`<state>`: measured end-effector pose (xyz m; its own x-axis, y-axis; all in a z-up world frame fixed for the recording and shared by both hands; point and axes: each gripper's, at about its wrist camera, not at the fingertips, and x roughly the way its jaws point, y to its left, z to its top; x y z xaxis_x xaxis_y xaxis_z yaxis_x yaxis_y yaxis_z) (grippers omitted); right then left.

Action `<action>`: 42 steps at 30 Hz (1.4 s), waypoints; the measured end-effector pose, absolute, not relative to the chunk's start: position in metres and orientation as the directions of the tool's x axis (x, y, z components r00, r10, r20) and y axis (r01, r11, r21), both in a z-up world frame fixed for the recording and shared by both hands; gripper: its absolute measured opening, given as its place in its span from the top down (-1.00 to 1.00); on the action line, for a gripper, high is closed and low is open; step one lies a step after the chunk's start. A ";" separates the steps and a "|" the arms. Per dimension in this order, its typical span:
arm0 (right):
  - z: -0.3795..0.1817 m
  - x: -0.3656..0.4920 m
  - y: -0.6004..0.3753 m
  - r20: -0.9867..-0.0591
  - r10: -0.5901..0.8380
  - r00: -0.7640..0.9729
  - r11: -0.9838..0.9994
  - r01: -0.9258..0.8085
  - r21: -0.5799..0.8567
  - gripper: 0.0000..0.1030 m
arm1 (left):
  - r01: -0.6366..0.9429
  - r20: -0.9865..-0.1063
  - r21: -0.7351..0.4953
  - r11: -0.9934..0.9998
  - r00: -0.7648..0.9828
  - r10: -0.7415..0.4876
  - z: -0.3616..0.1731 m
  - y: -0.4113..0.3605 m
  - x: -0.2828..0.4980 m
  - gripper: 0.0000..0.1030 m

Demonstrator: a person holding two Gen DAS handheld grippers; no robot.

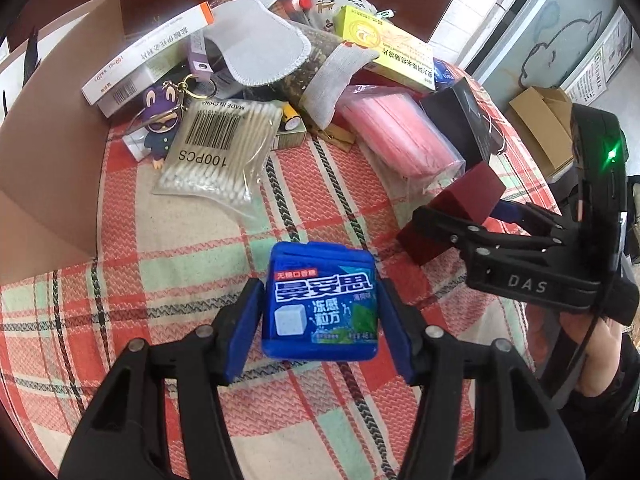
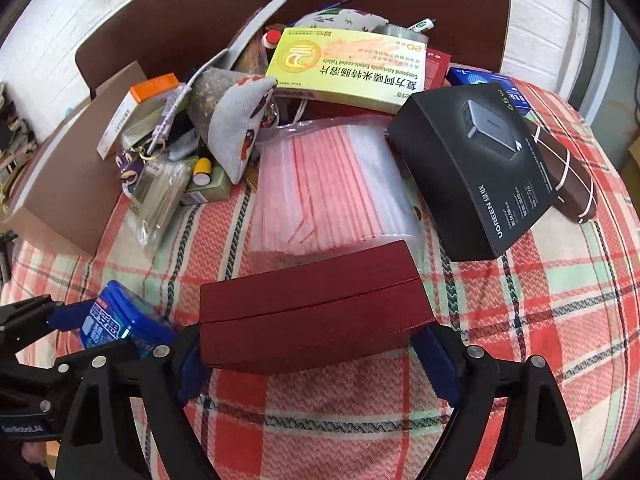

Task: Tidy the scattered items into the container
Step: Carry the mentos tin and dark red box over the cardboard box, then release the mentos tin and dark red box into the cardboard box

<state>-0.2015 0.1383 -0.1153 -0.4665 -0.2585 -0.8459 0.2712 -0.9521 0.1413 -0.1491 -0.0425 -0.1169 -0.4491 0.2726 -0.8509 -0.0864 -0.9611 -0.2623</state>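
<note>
Left tongs (image 1: 320,312) clamped on the blue gum box (image 1: 320,300), lower centre: light, rigid, slick plastic, so squeeze its flat sides. Right tongs (image 2: 316,352) grip the stiff dark red box (image 2: 312,308) by its ends.

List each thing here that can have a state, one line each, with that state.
left gripper: shut on the blue gum box.
blue gum box: lid closed, held between the pads.
right gripper: shut on the dark red box.
dark red box: closed, gripped at both ends.
cardboard box: open.
pink mask bag: lying flat on the tablecloth.
</note>
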 end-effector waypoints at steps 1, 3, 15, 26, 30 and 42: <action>-0.113 -0.200 0.139 -0.842 -0.264 -0.471 -0.951 0.272 0.146 -0.71 | -0.085 -0.851 -0.261 -0.961 -0.450 0.271 -0.116 -0.042 -0.148 -0.10; -0.105 -0.195 0.139 -0.831 -0.271 -0.486 -0.950 0.275 0.149 -0.71 | -0.090 -0.848 -0.259 -0.962 -0.455 0.271 -0.110 -0.042 -0.145 -0.10; -0.023 -0.178 0.118 -0.728 -0.348 -0.590 -0.925 0.344 0.162 -0.71 | -0.091 -0.741 -0.231 -0.969 -0.629 0.236 -0.028 -0.068 -0.109 -0.10; 0.050 -0.186 0.007 -0.617 -0.511 -0.598 -0.830 0.531 0.173 -0.71 | 0.016 -0.632 -0.173 -0.985 -0.769 0.098 0.052 -0.155 -0.079 -0.10; 0.064 -0.197 -0.044 -0.596 -0.569 -0.566 -0.782 0.597 0.180 -0.71 | 0.062 -0.602 -0.157 -0.986 -0.797 0.046 0.073 -0.200 -0.073 -0.10; 0.047 -0.234 -0.141 -0.618 -0.627 -0.474 -0.715 0.665 0.217 -0.71 | 0.178 -0.606 -0.181 -0.967 -0.795 -0.033 0.066 -0.304 -0.090 -0.10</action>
<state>-0.2336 -0.1407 0.0472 -0.4740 -0.6274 -0.6178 0.6645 -0.7152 0.2166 -0.0899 -0.3038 0.0660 -0.7950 -0.0326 -0.6058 0.1778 -0.9672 -0.1813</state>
